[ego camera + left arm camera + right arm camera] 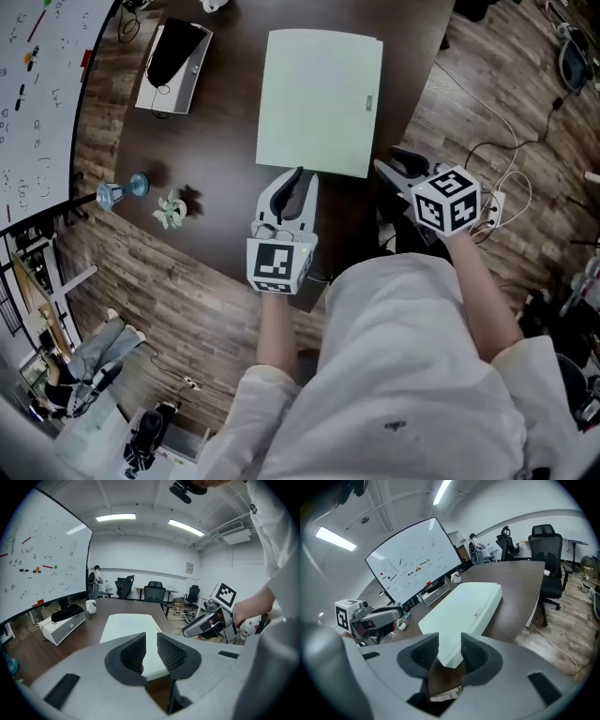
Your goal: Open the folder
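Note:
A pale green folder (319, 98) lies closed and flat on the dark brown table (216, 187), its label strip near the right edge. My left gripper (296, 178) hovers just before the folder's near edge, jaws a little apart with nothing between them. In the left gripper view the folder (129, 623) shows past the left gripper (151, 642). My right gripper (394, 164) is at the folder's near right corner, open and empty. In the right gripper view that corner of the folder (464, 609) sits between the jaws of the right gripper (450, 645), untouched.
A white box (173, 66) with a black object on top stands at the table's back left. A small plant (171, 211) and a blue object (122, 192) sit by the left edge, under a whiteboard (37, 94). Cables (506, 187) lie on the floor at right.

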{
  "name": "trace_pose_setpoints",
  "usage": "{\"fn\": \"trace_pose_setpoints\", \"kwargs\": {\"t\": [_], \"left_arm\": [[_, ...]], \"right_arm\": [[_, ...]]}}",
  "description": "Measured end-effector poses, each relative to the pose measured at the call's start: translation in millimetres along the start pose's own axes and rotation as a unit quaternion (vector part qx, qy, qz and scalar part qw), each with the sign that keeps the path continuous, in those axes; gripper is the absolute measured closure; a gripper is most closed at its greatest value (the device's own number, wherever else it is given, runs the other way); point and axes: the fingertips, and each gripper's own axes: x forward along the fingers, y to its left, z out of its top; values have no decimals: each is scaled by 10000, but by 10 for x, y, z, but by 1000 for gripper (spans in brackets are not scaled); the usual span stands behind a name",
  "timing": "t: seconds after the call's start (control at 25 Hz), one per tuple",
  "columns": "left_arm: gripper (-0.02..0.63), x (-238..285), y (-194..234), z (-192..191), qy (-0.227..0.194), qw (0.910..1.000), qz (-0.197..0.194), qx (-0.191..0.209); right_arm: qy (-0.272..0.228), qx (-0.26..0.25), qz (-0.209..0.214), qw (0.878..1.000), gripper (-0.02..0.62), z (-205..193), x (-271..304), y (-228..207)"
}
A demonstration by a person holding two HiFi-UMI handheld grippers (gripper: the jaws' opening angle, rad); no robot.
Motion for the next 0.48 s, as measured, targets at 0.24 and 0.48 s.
{"fn": "trace_pose_setpoints", "kwargs": {"t": [0.24,0.48], "left_arm": [[532,29,115,-173,127,9993,-280,197],[526,55,182,-380,384,9977,-376,403]], "right_arm": [[21,541,-53,9985,445,-171,205,-73],[-35,1141,4,9935,445,-329,355,-230]]}}
